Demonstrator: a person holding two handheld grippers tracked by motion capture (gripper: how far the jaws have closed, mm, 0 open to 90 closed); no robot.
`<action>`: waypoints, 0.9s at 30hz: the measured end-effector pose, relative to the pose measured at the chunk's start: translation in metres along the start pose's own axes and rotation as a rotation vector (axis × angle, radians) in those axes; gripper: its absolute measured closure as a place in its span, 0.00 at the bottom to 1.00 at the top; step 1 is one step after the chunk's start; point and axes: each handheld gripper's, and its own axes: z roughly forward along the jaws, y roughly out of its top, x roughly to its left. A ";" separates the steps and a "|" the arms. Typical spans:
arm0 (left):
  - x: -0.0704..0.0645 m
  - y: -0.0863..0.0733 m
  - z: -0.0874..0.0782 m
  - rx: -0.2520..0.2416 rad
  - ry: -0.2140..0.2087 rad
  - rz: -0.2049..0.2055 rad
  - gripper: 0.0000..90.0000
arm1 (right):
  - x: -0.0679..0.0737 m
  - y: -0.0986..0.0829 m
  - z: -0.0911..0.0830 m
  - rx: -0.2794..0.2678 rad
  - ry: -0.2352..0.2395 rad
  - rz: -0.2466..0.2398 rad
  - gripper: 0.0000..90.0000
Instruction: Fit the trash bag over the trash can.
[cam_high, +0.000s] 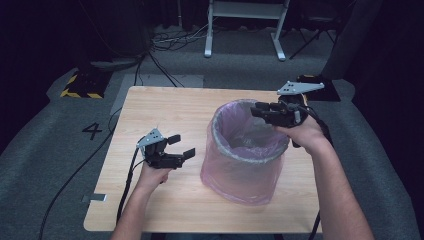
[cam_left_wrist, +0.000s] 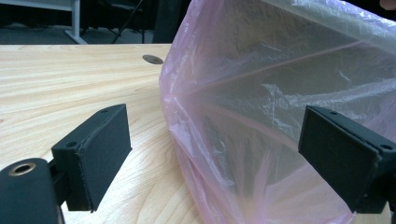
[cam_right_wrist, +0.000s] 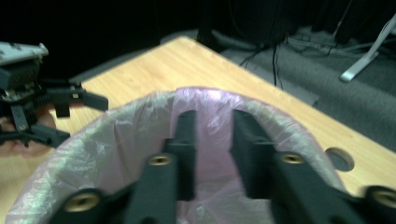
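**A:** From the high view: bin (cam_high: 245, 150) stands on the table (cam_high: 165, 107), right of centre; pink liner bag (cam_high: 235, 180) is draped over its rim and hangs down the outside nearly to the tabletop. Left gripper (cam_high: 181, 146) sits just beside the bin's left wall, jaws apart, nothing between them. Right gripper (cam_high: 260, 110) is over the far-right rim, pointing across the mouth.

**B:** Right one holding the bag?

**A:** Can't tell from there; jaws look narrow. Left gripper view next: both pads wide apart, liner bag (cam_left_wrist: 280, 102) straight ahead between them, loose and creased, not touching either pad; bare table (cam_left_wrist: 70, 79) to the left.

**B:** And the right gripper view?

**A:** Blurred; jaws close together but a gap is visible, pink film behind it; bin rim (cam_right_wrist: 116, 112) curves around below; left gripper (cam_right_wrist: 84, 112) visible beyond the rim. No clear pinch on the film; I read it as unclamped.

**B:** Progress?

**A:** My read: bag is already seated in the bin and folded over the rim all round as far as visible; what's left is tidying the slack skirt or snugging the rim. Late stage.
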 end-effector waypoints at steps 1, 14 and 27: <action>0.000 0.000 0.000 0.002 0.001 0.003 0.10 | 0.000 -0.001 -0.002 -0.009 -0.009 -0.003 0.65; -0.001 -0.001 0.002 0.012 0.000 0.003 0.10 | -0.016 -0.014 -0.022 -0.119 -0.073 0.035 0.03; -0.004 -0.002 0.007 0.024 -0.007 0.012 0.10 | -0.032 -0.051 -0.055 -0.215 -0.162 0.094 0.00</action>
